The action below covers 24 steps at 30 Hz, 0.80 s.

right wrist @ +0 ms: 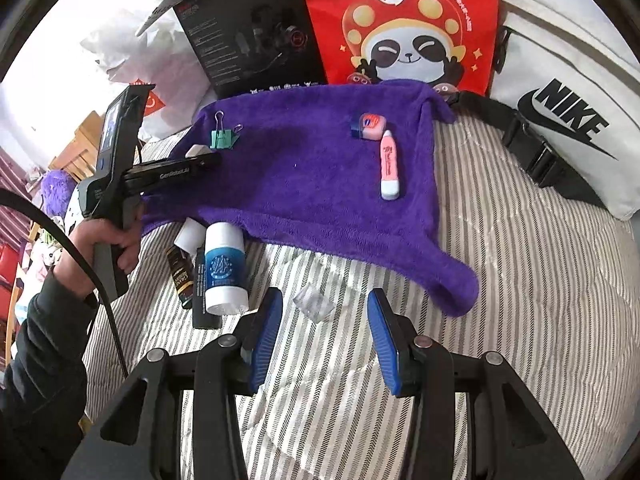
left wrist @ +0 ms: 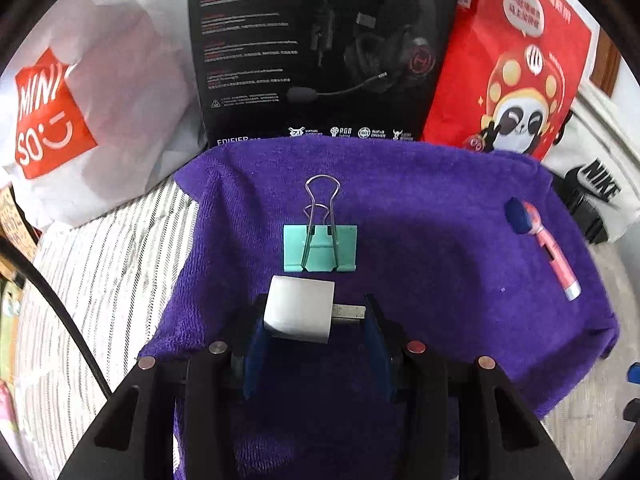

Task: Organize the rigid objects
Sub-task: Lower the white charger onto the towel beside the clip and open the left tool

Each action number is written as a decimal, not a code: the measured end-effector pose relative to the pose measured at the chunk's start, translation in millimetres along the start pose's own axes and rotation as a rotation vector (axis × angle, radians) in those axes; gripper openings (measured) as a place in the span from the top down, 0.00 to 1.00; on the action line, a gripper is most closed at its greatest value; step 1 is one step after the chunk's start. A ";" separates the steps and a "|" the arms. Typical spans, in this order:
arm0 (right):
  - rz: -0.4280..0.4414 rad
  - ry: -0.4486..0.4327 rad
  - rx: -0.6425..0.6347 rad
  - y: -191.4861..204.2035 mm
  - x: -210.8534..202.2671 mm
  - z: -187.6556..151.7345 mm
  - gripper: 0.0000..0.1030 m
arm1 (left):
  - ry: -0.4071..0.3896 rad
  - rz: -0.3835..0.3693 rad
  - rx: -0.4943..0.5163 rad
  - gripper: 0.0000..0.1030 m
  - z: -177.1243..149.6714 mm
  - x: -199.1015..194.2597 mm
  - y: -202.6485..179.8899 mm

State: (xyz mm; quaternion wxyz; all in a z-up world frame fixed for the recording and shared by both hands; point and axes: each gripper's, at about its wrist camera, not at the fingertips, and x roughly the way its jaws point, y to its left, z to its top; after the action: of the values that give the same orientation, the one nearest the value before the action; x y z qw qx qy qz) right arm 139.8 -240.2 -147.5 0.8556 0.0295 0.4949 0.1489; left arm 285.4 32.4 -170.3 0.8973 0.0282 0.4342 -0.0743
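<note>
Crosswise, plug (left wrist: pixel 300 309), prongs rightward

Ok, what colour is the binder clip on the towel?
Mint green with silver wire handles; the binder clip shows best in the left wrist view.

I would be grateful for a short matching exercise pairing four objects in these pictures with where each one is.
Things:
1. white plug adapter
2. mint-green binder clip
3. pink tube-shaped pen
4. white bottle with blue label

Places:
A. on striped bedding, off the towel
B. between the left gripper's fingers
C. right part of purple towel
D. left part of towel, lying flat

Pairs: 1-B, 2-D, 3-C, 4-A
</note>
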 end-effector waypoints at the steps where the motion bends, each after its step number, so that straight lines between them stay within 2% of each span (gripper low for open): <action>1: 0.003 0.003 0.000 0.0 0.9 -1.0 0.57 | 0.001 0.016 0.020 0.58 -0.7 1.3 -3.1; 9: 0.022 0.028 0.013 -0.6 4.6 -10.3 0.57 | 0.017 0.025 0.036 0.58 0.7 0.8 -3.9; 10: 0.023 0.028 0.014 -0.7 3.9 -11.1 0.57 | 0.024 0.024 0.033 0.56 1.1 0.5 -3.2; 13: 0.022 0.018 0.024 -2.3 -1.7 -14.0 0.54 | 0.047 -0.003 0.045 0.43 2.1 3.2 -5.3; 17: 0.021 0.003 0.032 -4.3 -10.0 -16.9 0.54 | 0.060 0.004 0.040 0.43 -5.6 -2.9 -7.8; 20: 0.005 -0.007 0.038 -6.1 -16.8 -20.1 0.54 | 0.062 0.006 0.009 0.43 -11.4 -14.7 -5.0; 24: -0.001 -0.016 0.048 -9.0 -24.3 -26.1 0.54 | 0.022 -0.004 -0.006 0.43 -21.7 -53.8 -5.9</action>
State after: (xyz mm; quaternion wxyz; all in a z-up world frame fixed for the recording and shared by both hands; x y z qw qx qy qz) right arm 108.2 -258.1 -142.2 0.8586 0.0507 0.4917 0.1362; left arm 234.7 34.9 -141.5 0.8924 0.0253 0.4443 -0.0747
